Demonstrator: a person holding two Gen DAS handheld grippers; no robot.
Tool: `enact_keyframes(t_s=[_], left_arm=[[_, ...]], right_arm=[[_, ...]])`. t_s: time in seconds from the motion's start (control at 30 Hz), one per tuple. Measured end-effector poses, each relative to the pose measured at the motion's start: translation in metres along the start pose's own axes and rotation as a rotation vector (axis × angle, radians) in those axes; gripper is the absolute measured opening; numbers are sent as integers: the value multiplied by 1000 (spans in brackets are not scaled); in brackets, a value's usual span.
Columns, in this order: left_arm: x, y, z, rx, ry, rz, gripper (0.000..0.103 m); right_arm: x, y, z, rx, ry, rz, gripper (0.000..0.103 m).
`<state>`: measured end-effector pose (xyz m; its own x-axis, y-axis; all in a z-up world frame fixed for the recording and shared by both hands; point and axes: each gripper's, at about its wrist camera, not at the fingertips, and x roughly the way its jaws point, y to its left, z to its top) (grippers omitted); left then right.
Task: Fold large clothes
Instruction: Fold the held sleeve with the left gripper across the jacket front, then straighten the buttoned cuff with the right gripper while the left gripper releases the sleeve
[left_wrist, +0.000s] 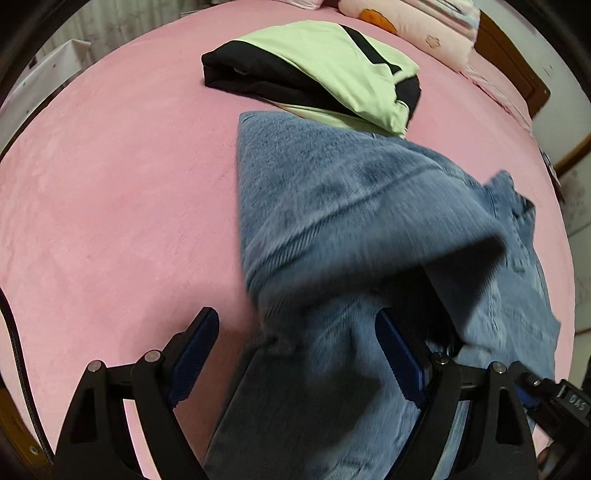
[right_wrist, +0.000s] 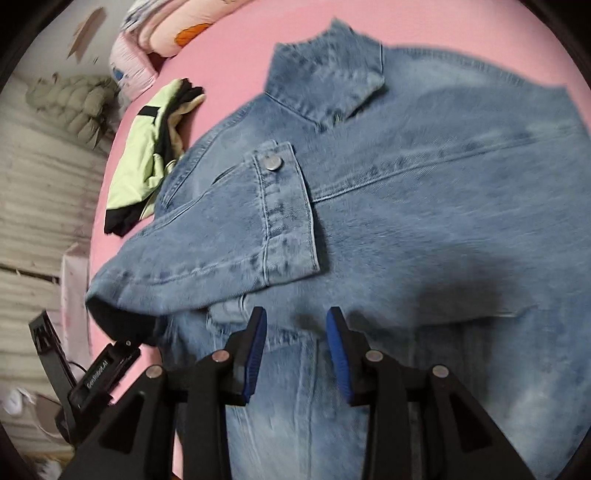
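A blue denim jacket (right_wrist: 424, 206) lies on the pink bed (right_wrist: 236, 51), collar (right_wrist: 325, 74) away from me. One sleeve is folded across its front, with the buttoned cuff (right_wrist: 284, 206) on top. My right gripper (right_wrist: 296, 317) is open just above the jacket's lower front, holding nothing. My left gripper (left_wrist: 297, 319) is open at the jacket's (left_wrist: 332, 206) side; denim hangs between and over its fingers, draped over the right finger (left_wrist: 399, 354). The left gripper's body shows in the right wrist view (right_wrist: 99, 373) under the folded sleeve's edge.
A folded light-green and black garment (left_wrist: 325, 74) lies on the bed beyond the jacket, also in the right wrist view (right_wrist: 147, 155). Pink pillows (left_wrist: 417, 26) sit at the head of the bed. A wooden frame (left_wrist: 517, 70) edges the bed. A puffy beige coat (right_wrist: 70, 103) lies beyond.
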<state>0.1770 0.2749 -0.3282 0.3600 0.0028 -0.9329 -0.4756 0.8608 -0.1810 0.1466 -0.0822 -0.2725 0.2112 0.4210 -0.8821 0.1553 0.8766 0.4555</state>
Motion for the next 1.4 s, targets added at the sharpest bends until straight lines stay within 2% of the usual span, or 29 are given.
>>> enact_keyframes(t_s=[0.23,0.4,0.47,0.53,0.6,0.63,0.73,0.8,0.9,0.97,1.03,1.07,1.13,1.2,1.27,1.4], left_arm=[[20,9,14,-48,-1,16,86],[30,21,16,-90,13,26,86],[31,23,17,-92,15,35,86],[33,23,17,-89,17,45,86],[34,22,19,-83,18,56,86],[34,20,20,-79,17,63,86],[33,14,25,-75,6,70,86],[31,12,25,-66,0,71,86],[32,5,22,-39,4,65,86],[33,-5,17,7,7,66,86],[35,-16,11,73,6,88,86],[36,-21,9,109,1,110,85],[38,-29,7,164,5,133,85],[41,-33,8,195,16,134,86],[38,-28,5,218,22,128,86],[35,-29,5,272,9,134,86]], right_arm=[[38,-7,20,81,17,67,34],[44,-8,32,125,-7,96,36],[40,-6,37,125,-40,100,24],[31,3,41,76,-62,85,19],[8,24,47,-5,-116,98,18],[-6,34,50,-43,-149,111,7],[-70,72,58,-180,-294,150,7],[-112,82,55,-244,-406,136,7],[-163,62,43,-237,-541,60,7],[-178,33,33,-211,-593,-64,7],[-169,6,26,-205,-559,-220,10],[-154,-13,24,-193,-497,-311,17],[-122,-50,19,-141,-363,-456,19],[-93,-85,11,-80,-228,-528,19],[-84,-108,3,-3,-179,-475,19],[-90,-116,6,72,-210,-324,20]])
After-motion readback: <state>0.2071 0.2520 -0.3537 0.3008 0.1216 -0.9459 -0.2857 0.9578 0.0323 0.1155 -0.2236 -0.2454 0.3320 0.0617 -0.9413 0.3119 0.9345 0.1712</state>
